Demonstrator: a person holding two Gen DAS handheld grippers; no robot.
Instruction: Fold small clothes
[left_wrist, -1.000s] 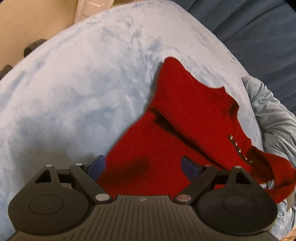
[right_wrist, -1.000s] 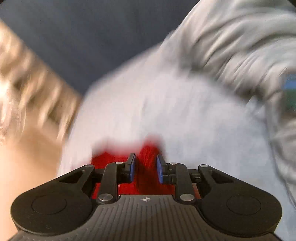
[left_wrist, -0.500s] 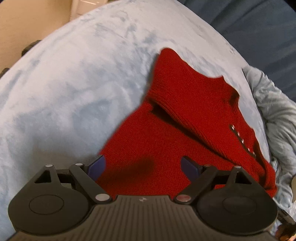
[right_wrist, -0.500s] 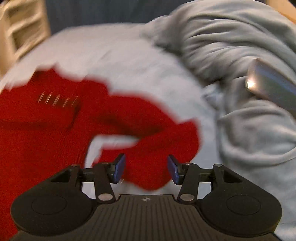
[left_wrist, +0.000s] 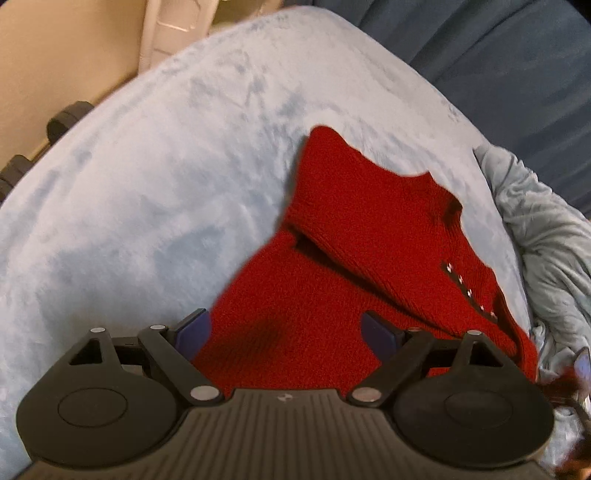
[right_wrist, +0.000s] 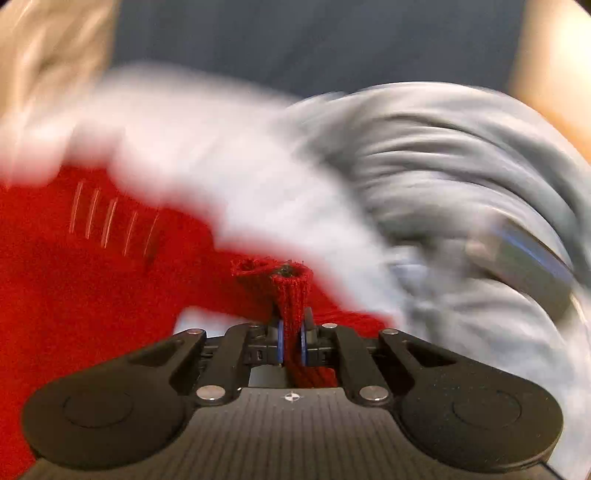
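the right gripper (right_wrist: 291, 341), half open moments earlier, has clamped onto the red knitted sweater's (right_wrist: 92, 295) sleeve cuff (right_wrist: 291, 291).

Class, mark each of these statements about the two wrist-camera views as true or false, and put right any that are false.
1. The right gripper is shut on a sleeve of the red sweater. True.
2. The left gripper is clamped on the sweater's collar. False: its jaws stand wide open over the sweater's body, gripping nothing.
3. The sweater lies on a pale blue plush blanket. True.
4. The sweater is green with a zip. False: it is red, with a short row of small silver studs.
5. A crumpled grey-blue cloth lies beside the sweater. True.
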